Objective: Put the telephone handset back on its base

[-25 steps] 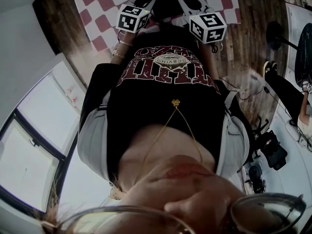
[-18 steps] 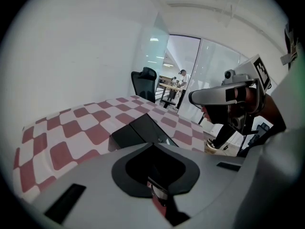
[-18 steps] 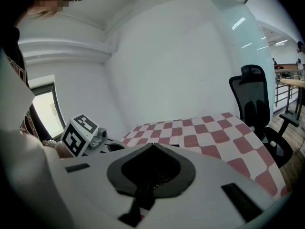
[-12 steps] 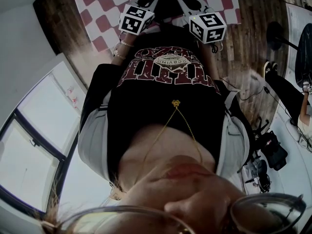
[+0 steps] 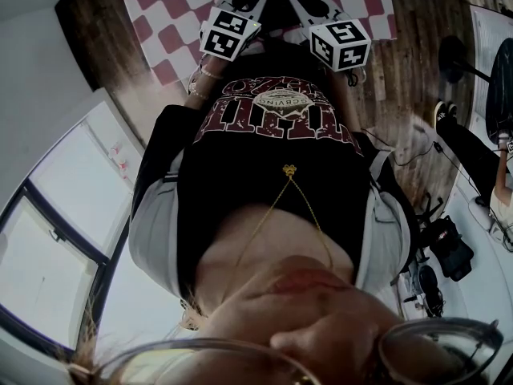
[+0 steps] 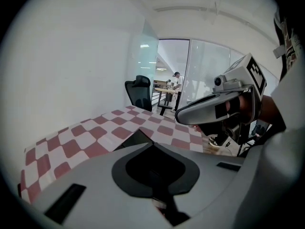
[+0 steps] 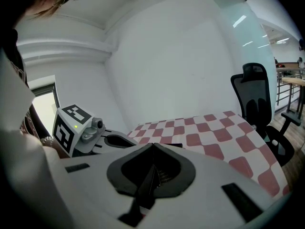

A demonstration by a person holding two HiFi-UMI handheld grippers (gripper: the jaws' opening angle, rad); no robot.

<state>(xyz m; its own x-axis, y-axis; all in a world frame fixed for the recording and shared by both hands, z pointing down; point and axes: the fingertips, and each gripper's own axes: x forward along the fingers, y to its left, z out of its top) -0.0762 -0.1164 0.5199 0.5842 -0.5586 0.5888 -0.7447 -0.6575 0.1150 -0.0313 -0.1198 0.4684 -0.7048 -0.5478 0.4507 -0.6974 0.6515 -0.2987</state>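
Note:
No telephone handset or base can be made out for certain. A dark flat object [image 6: 136,138] lies on the red-and-white checked tablecloth [image 6: 86,140] just past my left gripper [image 6: 151,146]; what it is I cannot tell. That gripper's jaws meet at the tip, shut with nothing between them. My right gripper [image 7: 153,145] is also shut and empty, held beside the left one. In the head view both grippers sit at the top, the left gripper [image 5: 244,0] and the right gripper [image 5: 317,5], with a dark shape [image 5: 272,2] between them.
The head view is mostly filled by the person's dark shirt [image 5: 272,183]. A black office chair [image 7: 259,104] stands at the far end of the table. White wall runs along the table's side. Wooden floor [image 5: 409,70] lies to the right.
The left gripper's marker cube has shifted a little up and to the right in the head view and rolled slightly. The right gripper has stayed put.

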